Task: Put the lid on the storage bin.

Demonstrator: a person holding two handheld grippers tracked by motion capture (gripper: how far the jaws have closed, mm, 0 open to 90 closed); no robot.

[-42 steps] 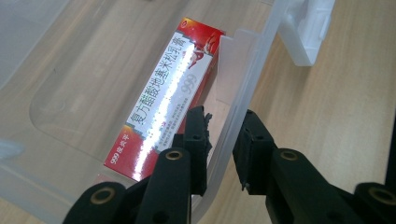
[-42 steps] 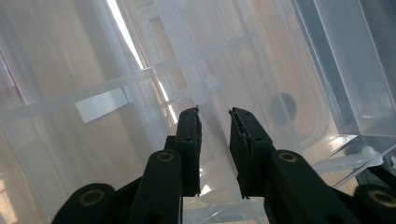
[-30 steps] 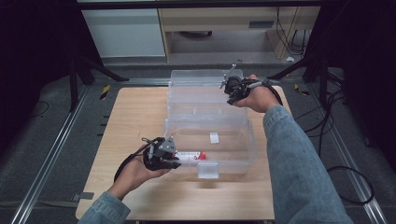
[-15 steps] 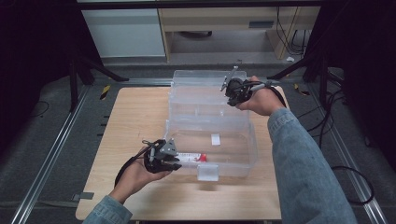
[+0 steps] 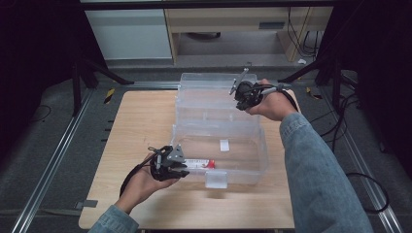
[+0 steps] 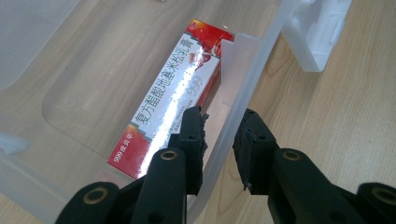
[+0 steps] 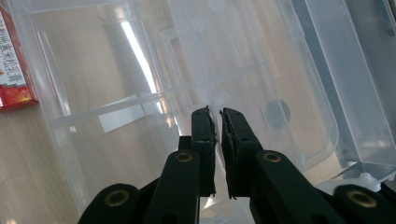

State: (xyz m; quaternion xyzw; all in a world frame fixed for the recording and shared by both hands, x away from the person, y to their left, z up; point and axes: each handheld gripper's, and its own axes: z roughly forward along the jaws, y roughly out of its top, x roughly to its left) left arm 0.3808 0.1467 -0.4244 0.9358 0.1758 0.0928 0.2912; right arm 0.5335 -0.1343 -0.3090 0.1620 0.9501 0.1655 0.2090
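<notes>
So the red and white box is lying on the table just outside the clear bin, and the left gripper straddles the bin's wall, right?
Not quite. The red and white box lies inside the clear bin, against its wall, as the left gripper view shows. The left gripper does straddle that wall.

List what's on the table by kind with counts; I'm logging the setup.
Clear plastic box, lid open: 1
Red-and-white carton inside it: 1
Grippers: 2, left and right
Total: 4
</notes>
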